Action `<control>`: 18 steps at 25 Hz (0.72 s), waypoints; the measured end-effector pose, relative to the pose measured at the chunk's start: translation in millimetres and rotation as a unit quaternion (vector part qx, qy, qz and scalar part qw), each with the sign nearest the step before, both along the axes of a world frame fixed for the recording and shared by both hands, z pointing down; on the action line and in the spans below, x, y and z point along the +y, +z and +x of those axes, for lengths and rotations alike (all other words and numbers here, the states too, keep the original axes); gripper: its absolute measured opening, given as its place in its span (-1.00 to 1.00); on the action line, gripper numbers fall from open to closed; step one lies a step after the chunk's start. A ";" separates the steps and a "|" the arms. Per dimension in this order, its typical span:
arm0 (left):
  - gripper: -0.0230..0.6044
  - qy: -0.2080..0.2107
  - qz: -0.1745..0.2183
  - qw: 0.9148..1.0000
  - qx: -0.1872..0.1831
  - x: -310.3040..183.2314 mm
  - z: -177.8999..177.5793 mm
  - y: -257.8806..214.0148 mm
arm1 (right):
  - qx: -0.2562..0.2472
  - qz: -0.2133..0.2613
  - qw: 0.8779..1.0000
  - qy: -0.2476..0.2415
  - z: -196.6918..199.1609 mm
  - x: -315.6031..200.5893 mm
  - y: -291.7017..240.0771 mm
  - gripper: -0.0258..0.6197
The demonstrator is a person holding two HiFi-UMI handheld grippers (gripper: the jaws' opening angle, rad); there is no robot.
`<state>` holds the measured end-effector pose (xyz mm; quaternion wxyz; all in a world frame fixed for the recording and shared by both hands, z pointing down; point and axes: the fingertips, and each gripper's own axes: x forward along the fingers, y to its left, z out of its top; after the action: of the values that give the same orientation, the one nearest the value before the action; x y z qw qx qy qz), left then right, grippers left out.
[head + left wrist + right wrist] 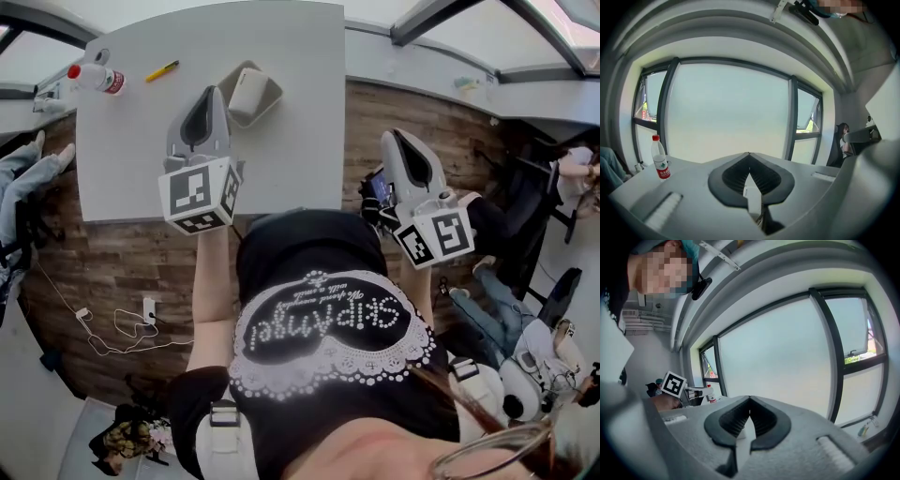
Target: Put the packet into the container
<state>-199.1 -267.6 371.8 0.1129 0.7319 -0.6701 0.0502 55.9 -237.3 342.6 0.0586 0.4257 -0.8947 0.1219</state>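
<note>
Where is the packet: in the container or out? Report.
In: the head view shows the white packet lying inside the grey container on the table.

The table (300,56) fills the upper part of the head view. At its far left corner stands the bottle (94,77), and the pen (161,70) lies just right of it. Further right sits the container (275,97), with the packet (247,92) in it. The left gripper (208,94) hangs over the table, just left of the container — the right gripper (398,139) is beyond the table's right edge, over the floor (122,262). A cable (117,328) lies on the floor at the left.
</note>
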 end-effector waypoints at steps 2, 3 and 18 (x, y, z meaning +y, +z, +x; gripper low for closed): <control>-0.94 0.005 0.014 1.000 -0.005 10.5 2.9 -15.3 | 0.000 0.002 1.000 0.000 -0.4 1.9 -2.4 -0.92; -0.94 0.008 0.021 1.000 -0.005 16.5 4.3 -23.2 | 0.000 0.003 1.000 0.000 -0.6 3.2 -3.9 -0.92; -0.94 0.017 0.054 0.998 -0.002 82.6 24.7 -67.4 | -0.011 0.018 1.000 0.015 26.5 11.1 -34.1 -0.92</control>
<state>-174.4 -185.0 304.4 0.0715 0.7480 -0.6596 0.0172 82.4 -226.1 308.5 0.0392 0.4383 -0.8911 0.1109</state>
